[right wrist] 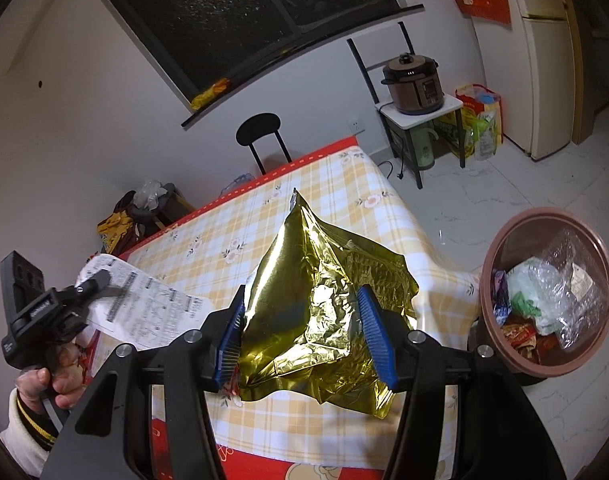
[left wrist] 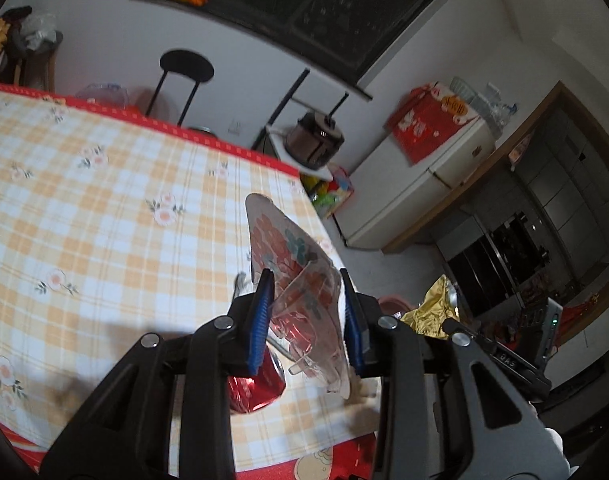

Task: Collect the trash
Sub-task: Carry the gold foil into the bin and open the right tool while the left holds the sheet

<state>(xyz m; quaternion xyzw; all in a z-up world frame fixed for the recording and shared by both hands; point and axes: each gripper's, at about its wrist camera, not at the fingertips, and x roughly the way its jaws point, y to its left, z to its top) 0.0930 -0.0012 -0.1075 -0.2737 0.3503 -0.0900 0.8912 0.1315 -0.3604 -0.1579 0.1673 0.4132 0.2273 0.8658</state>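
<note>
Low in the left wrist view, the left gripper (left wrist: 306, 312) pinches a flattened clear plastic package (left wrist: 294, 264) with a red flower print between narrowly set jaws; its lower end is blurred and half hides a red foil wrapper (left wrist: 256, 390) on the checked tablecloth (left wrist: 104, 208). At the centre of the right wrist view, the right gripper (right wrist: 304, 326), about half open, clamps a crumpled gold foil bag (right wrist: 316, 304) above the table edge. At right, the brown trash bin (right wrist: 488, 292) is partly cut off behind that gripper, its jumbled contents hard to tell apart.
</note>
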